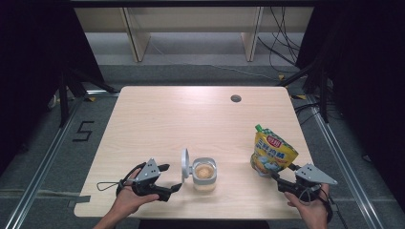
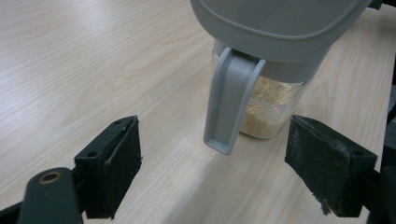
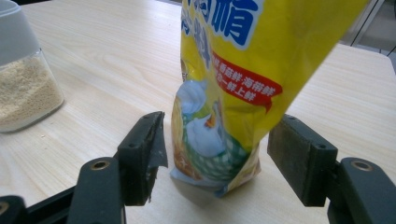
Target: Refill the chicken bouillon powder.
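Yellow and glossy, the seasoning pouch (image 1: pixel 272 155) stands on its base near the right front of the desk (image 1: pixel 191 114), leaning a little, its green spout (image 1: pixel 259 128) uppermost. Our right tongs (image 3: pixel 217 156) straddle its lower end with the jaws apart, a clear gap at either pad, so nothing is gripped; the pouch rests on the desk by itself. Well to its left sits the clear jar (image 1: pixel 205 174) of pale granules, its grey lid (image 1: pixel 185 164) flipped open and standing on edge. Our left tongs (image 1: pixel 167 177) wait just beside that jar, jaws wide and holding nothing, the lid's latch (image 2: pixel 229 102) hanging between them in the left gripper view.

We judge the step in hand to be parting from the pouch cleanly. To do it well we should draw the right tongs straight back along their own line, keeping both pads off the film, since a sideways brush could tip so light and top-heavy a bag. We should keep the jaws wide until they are clear of the base.
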`<control>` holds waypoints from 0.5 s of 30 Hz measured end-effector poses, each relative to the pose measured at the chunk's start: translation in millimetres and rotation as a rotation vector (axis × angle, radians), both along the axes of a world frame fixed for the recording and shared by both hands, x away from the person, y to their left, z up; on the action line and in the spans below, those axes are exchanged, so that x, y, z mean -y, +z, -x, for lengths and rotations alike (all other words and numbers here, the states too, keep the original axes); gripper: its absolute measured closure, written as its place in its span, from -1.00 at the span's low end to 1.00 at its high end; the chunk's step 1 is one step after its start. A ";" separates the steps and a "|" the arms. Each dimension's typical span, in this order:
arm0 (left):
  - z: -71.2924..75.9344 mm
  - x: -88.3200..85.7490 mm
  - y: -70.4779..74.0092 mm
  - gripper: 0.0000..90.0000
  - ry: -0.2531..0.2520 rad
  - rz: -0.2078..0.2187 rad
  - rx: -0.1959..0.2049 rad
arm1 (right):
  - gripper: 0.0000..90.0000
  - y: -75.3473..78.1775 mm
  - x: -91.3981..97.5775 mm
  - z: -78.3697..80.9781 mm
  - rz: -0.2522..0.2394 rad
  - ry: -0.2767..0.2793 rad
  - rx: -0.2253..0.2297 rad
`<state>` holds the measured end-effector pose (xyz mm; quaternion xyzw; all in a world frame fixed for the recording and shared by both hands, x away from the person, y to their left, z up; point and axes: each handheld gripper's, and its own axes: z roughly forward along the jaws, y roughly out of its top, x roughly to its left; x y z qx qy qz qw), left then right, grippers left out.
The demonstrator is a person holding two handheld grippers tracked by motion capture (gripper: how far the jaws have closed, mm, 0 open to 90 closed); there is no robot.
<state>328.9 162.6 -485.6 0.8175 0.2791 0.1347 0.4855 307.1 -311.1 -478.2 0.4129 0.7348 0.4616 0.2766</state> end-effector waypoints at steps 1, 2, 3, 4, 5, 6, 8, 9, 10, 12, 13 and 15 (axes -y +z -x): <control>0.9 -0.3 0.1 -0.61 0.016 0.017 -0.013 | -0.22 -0.5 0.3 0.4 -0.009 -0.002 -0.006; 0.4 -1.8 1.4 -0.61 0.009 0.013 -0.007 | -0.23 -0.8 1.3 0.9 -0.009 0.001 -0.012; 1.0 -2.3 2.1 -0.61 0.016 0.013 -0.012 | -0.22 -0.9 1.0 2.6 -0.023 -0.008 -0.020; 1.4 -2.6 2.0 -0.61 0.018 0.028 -0.022 | -0.22 -1.1 1.1 4.1 -0.014 -0.012 -0.020; 1.8 -2.5 1.8 -0.62 0.023 0.029 -0.022 | -0.22 -1.1 1.1 5.2 -0.019 0.005 -0.021; 2.1 -2.4 1.4 -0.62 0.027 0.029 -0.026 | -0.22 -1.1 0.3 7.7 -0.016 -0.002 -0.025; 1.7 -2.6 1.4 -0.62 0.024 0.027 -0.023 | -0.22 -0.6 0.6 11.3 -0.006 -0.001 -0.030; 1.4 -3.0 1.9 -0.62 0.026 0.023 -0.023 | -0.24 -0.9 -1.0 13.9 -0.022 -0.010 -0.037; 1.2 -3.0 2.3 -0.62 0.023 0.029 -0.027 | -0.24 -0.6 1.2 14.1 -0.004 -0.002 -0.025; 0.8 -3.0 2.2 -0.62 0.029 0.033 -0.022 | -0.24 -0.4 2.0 17.3 -0.007 0.002 -0.029; 0.8 -3.0 2.1 -0.62 0.033 0.037 -0.028 | -0.24 0.0 2.3 19.7 0.002 -0.009 -0.030; -0.7 -4.2 2.5 -0.62 0.025 0.034 -0.015 | -0.24 0.0 2.4 22.2 -0.007 -0.014 -0.039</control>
